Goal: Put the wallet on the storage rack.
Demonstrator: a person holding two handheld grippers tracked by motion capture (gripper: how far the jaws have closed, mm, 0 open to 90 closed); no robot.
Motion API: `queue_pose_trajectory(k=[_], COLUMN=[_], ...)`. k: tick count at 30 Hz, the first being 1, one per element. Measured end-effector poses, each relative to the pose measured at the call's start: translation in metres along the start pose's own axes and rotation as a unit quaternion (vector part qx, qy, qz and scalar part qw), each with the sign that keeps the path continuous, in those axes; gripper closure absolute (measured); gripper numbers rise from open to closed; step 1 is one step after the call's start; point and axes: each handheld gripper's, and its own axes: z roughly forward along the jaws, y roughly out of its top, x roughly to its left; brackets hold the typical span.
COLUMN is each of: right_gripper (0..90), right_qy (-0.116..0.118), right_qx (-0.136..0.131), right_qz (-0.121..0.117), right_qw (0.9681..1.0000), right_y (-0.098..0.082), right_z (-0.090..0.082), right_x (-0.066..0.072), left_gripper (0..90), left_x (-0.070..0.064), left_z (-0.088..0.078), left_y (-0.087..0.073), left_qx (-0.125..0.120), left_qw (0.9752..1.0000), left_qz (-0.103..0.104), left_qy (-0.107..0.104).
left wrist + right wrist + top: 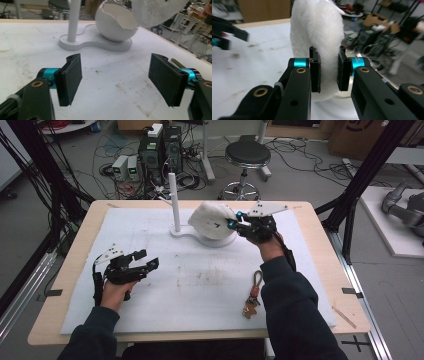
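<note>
White plush toy (pixel 212 220) hangs over the egg-shaped bowl (pixel 220 240), pinched by the right tongs (pixel 235 222). Left tongs (pixel 115 80) stand spread and empty, near the bowl (pixel 113 27). Right tongs (pixel 329 72) squeeze the toy (pixel 318 32).

high: overhead, forward-down | gripper views: close, low | shared: egg-shaped bowl (pixel 216 237)
</note>
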Motion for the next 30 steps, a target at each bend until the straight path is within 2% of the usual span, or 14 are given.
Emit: queue_pose_trajectory(k=[1, 4, 5, 8, 9, 10, 16, 20, 22, 24, 25, 26, 27, 30], right_gripper=[78.0, 78.0, 77.9, 77.9, 77.9, 77.9, 77.8, 77.8, 77.7, 77.7, 77.7, 77.7, 77.7, 77.7], right_qy=[-0.014, -0.028, -0.041, -0.055, -0.069, -0.069, -0.088, -0.102, -0.113, -0.115, -0.118, -0.118, -0.12, -0.125], right_qx=[0.005, 0.016, 0.021, 0.04, 0.057, 0.057, 0.112, 0.128, 0.13, 0.126, 0.111, 0.111, 0.097, 0.094], right_qz=[-0.022, -0.04, -0.063, -0.086, -0.118, -0.118, -0.171, -0.193, -0.189, -0.184, -0.171, -0.171, -0.162, -0.154], right_qw=[0.9997, 0.9987, 0.9969, 0.9939, 0.989, 0.989, 0.975, 0.9675, 0.9667, 0.9681, 0.972, 0.972, 0.9747, 0.9755], right_y=[0.01, 0.019, 0.023, 0.028, 0.03, 0.03, 0.02, 0.016, 0.016, 0.016, 0.018, 0.018, 0.02, 0.02], right_z=[0.004, 0.01, 0.012, 0.016, 0.021, 0.021, 0.041, 0.05, 0.052, 0.052, 0.047, 0.047, 0.041, 0.036], right_x=[-0.007, -0.013, -0.016, -0.02, -0.024, -0.024, -0.029, -0.029, -0.031, -0.032, -0.034, -0.034, -0.037, -0.04], left_gripper=[24.2, 24.2, 24.2, 24.2, 24.2, 24.2, 24.2, 24.2, 24.2, 24.2, 24.2, 24.2, 24.2, 24.2], left_x=[0.001, 0.003, 0.003, 0.004, 0.004, 0.004, 0.005, 0.005, 0.005, 0.006, 0.006, 0.006, 0.007, 0.006], left_z=[-0.001, -0.002, -0.002, -0.002, -0.003, -0.003, -0.003, -0.003, -0.004, -0.004, -0.004, -0.004, -0.004, -0.004], left_y=[0.0, 0.0, 0.0, 0.0, -0.001, -0.001, -0.001, -0.001, -0.001, -0.001, -0.001, -0.001, -0.002, -0.002], left_qx=[0.0, -0.001, -0.001, 0.001, 0.002, 0.002, 0.0, 0.001, -0.002, -0.001, -0.002, -0.002, -0.002, -0.002], left_qw=[1.0, 1.0, 1.0, 1.0, 1.0, 1.0, 1.0, 0.9999, 0.9999, 0.9999, 0.9999, 0.9999, 0.9999, 0.9998], left_qz=[-0.001, -0.002, -0.002, -0.003, -0.005, -0.005, -0.009, -0.011, -0.014, -0.013, -0.015, -0.015, -0.017, -0.018], left_qy=[0.002, 0.003, 0.003, 0.002, 0.001, 0.001, 0.0, 0.0, 0.0, 0.001, 0.001, 0.001, 0.0, -0.002])
